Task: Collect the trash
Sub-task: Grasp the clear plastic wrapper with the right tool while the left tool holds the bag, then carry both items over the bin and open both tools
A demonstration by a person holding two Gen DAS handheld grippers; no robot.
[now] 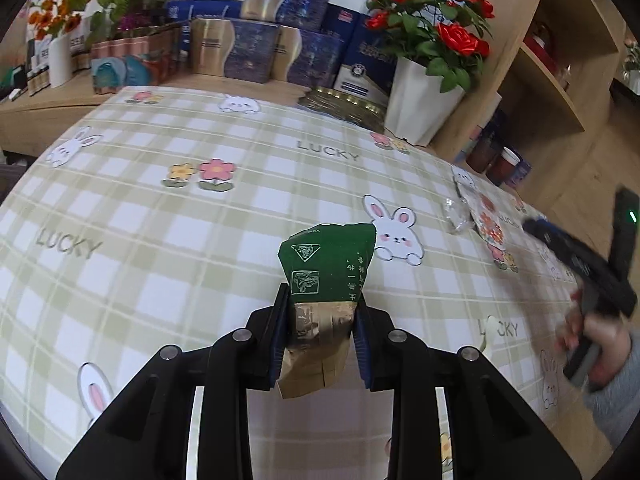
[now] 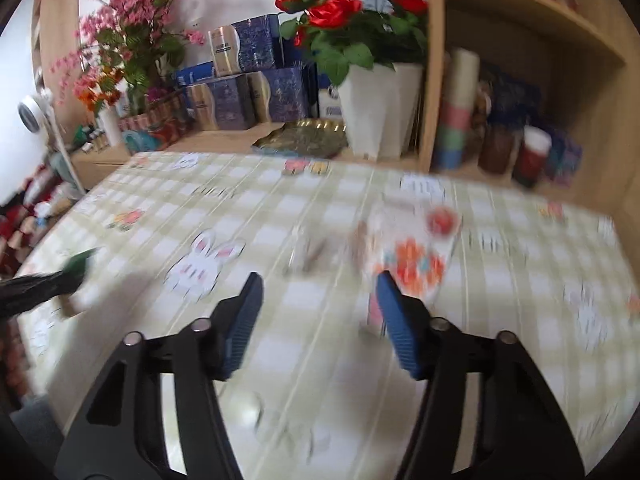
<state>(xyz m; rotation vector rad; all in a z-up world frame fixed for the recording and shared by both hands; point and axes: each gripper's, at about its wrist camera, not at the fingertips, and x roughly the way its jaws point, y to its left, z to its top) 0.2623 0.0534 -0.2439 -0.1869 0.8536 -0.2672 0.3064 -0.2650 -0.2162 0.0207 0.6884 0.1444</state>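
Observation:
My left gripper (image 1: 321,312) is shut on a green and gold paper packet (image 1: 326,280), which sticks up between the blue pads above the checked tablecloth (image 1: 160,208). In the right wrist view the picture is blurred by motion. My right gripper (image 2: 318,304) stands open above the cloth with nothing between its fingers. Just beyond its right finger lies a white wrapper with orange and red print (image 2: 412,256), and left of that a small clear crumpled wrapper (image 2: 308,252). Both wrappers, the printed one (image 1: 486,220) and the clear one (image 1: 456,216), also show at the right of the left wrist view, near the other gripper (image 1: 580,264) held by a hand.
A white pot of red roses (image 1: 424,96) and stacked blue and gold boxes (image 1: 248,48) stand on the wooden counter behind the table. A wooden shelf unit (image 2: 520,80) with cups and jars rises at the right. A small white scrap (image 2: 248,408) lies near the table's front.

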